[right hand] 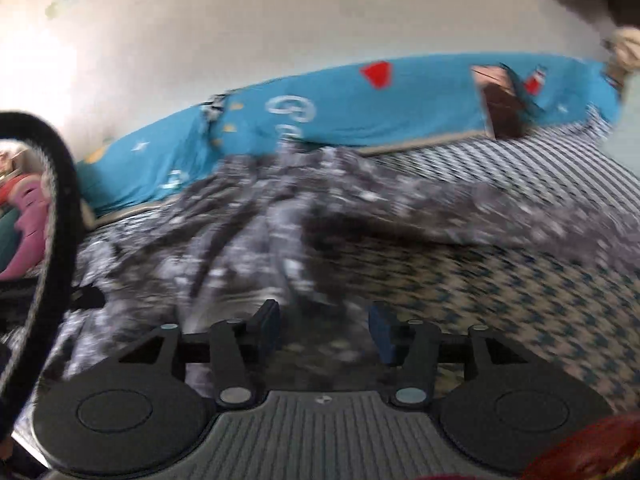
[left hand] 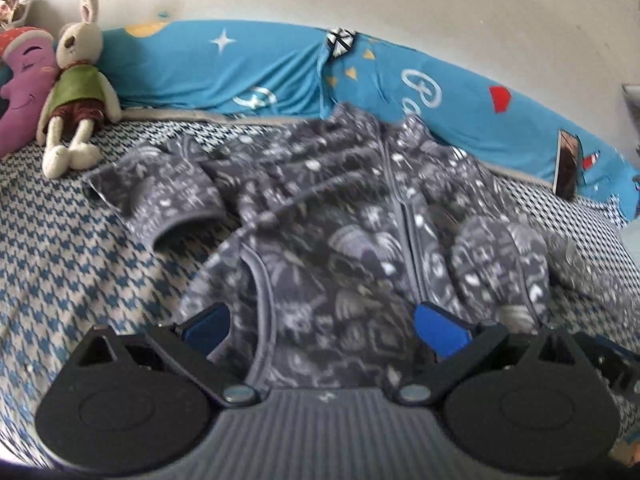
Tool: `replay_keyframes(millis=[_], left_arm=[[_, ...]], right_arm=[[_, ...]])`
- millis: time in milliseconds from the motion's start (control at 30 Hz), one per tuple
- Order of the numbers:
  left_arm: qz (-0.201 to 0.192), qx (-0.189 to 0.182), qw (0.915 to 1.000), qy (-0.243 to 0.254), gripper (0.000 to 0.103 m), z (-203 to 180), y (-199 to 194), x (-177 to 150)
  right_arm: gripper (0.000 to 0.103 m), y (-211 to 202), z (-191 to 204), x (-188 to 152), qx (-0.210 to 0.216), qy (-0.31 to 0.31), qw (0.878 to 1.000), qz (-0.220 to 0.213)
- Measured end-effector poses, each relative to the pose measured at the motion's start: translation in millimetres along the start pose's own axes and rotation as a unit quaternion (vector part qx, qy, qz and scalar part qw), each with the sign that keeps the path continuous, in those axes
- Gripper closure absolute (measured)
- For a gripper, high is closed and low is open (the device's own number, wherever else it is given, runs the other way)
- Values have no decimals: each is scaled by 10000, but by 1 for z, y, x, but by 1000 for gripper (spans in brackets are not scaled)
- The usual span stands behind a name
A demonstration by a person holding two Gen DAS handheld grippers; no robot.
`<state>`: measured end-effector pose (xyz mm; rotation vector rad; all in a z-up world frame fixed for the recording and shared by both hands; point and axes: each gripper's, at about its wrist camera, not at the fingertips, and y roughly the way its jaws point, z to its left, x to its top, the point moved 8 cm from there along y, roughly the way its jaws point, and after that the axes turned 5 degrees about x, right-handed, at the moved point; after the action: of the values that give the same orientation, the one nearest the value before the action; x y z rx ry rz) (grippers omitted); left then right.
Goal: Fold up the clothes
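Observation:
A grey patterned fleece jacket (left hand: 332, 216) with a front zip lies rumpled on the bed, its left sleeve (left hand: 160, 188) spread out to the side. My left gripper (left hand: 324, 330) hovers open over the jacket's lower hem, blue pads wide apart with fabric below them. In the right wrist view the jacket (right hand: 256, 232) is blurred by motion. My right gripper (right hand: 325, 330) is open just above the jacket's near edge, nothing clamped between its pads.
The bed has a blue-and-beige houndstooth sheet (left hand: 60, 248). A long blue bolster (left hand: 260, 76) lines the wall. A plush rabbit (left hand: 76, 88) and purple moon cushion (left hand: 24, 80) sit at far left. A phone (left hand: 568, 162) leans on the bolster at right.

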<state>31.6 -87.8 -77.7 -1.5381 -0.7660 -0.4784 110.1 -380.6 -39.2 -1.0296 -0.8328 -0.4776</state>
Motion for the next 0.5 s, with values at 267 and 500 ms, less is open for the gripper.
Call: replay_keyframes(millis=[267, 500], left_arm=[[225, -151, 9996, 110, 0, -18, 4, -25], [217, -178, 9994, 217, 0, -19, 1, -34]], right_arm=[[34, 25, -16, -22, 81, 474, 9977, 481], [76, 28, 4, -28, 173, 47, 9986, 494]])
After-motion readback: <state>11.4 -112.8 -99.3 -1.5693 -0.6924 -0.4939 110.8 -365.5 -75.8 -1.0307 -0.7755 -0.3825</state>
